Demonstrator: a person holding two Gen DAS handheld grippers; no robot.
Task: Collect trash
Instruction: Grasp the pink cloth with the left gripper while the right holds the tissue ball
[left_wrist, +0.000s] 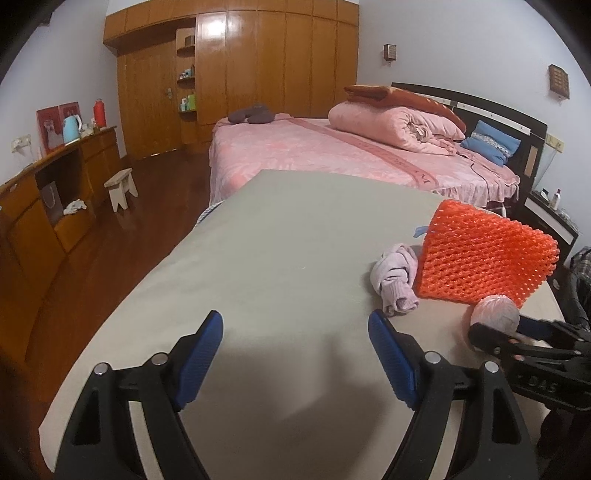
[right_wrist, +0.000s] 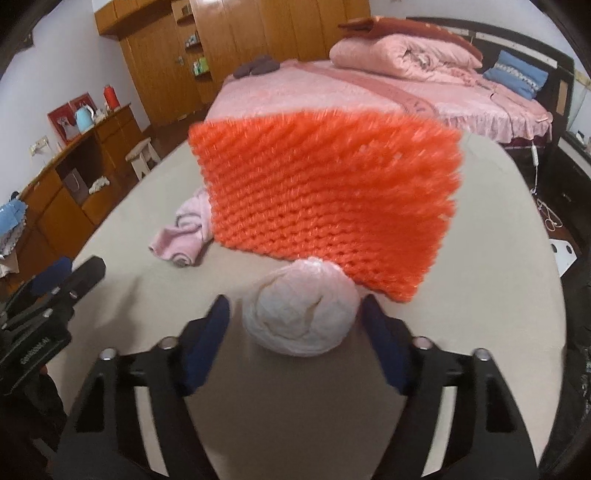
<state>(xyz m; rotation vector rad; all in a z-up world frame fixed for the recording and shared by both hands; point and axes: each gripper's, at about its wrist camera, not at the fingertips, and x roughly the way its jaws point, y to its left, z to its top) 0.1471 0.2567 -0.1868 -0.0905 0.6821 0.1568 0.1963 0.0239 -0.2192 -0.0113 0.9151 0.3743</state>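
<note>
Between the parted jaws of the right gripper (right_wrist: 295, 314) sits a crumpled pinkish wad (right_wrist: 301, 308), ungripped, the orange foam net (right_wrist: 328, 199) just beyond it. Left gripper (left_wrist: 295, 332) gapes over bare grey table (left_wrist: 266, 236).

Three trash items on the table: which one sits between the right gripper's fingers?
The pale pink plastic ball, framed by the open right gripper. The orange foam net lies behind it, the pink crumpled cloth off to the left.
</note>
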